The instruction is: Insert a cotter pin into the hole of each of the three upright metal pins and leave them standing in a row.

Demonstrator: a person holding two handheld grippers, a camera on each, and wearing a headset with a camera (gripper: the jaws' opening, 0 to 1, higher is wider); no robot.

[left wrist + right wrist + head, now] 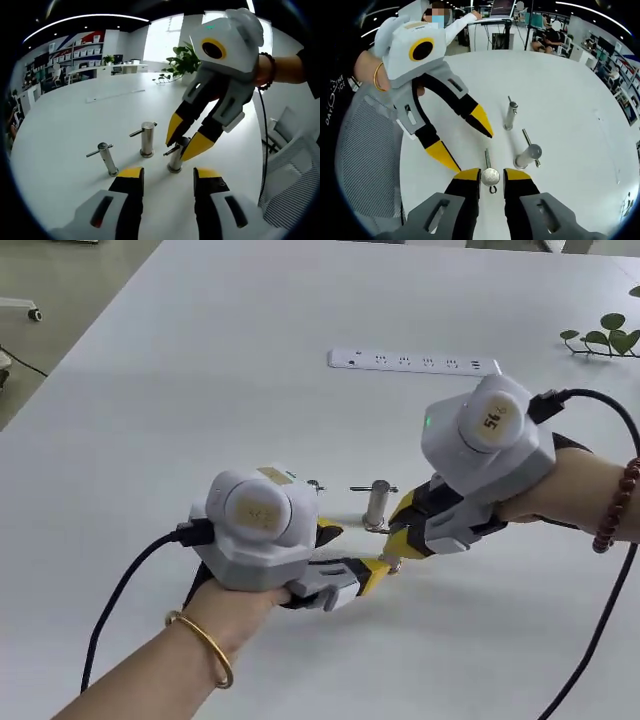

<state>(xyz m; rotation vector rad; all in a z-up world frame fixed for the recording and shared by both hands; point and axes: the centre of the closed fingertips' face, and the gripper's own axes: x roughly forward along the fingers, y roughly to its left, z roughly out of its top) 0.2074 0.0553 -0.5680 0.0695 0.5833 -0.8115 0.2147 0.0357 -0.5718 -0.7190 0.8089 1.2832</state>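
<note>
The left claw (169, 172) sits nearest us, low on the left of the white worktop (200, 390). We see its two yellow-tipped jaws spread apart with nothing between them. They point at the nearest pin (176, 159) from just short of it, without touching it.

The right claw (492, 172) comes in from the right, tilted downward, with one jaw on each side of that pin's head. The jaws sit very close to the head, but we cannot tell whether they press on it or merely flank it. The nearest pin stands upright on the worktop. The first cotter pin (487, 157) passes through the hole near its top, with the straight leg out one side and the loop out the other.

A little farther off, the second pin (147, 139) stands upright, apart from both claws, with the second cotter pin (136, 132) through its top. Farther again and to the left, the third pin (106, 159) is upright too and carries the third cotter pin (95, 151). The three pins form a loose, slightly bent row, and none touches another.

Well beyond them, a white power strip (415, 362) lies flat on the worktop. At the far right edge we see the leaves of a small plant (605, 338).
</note>
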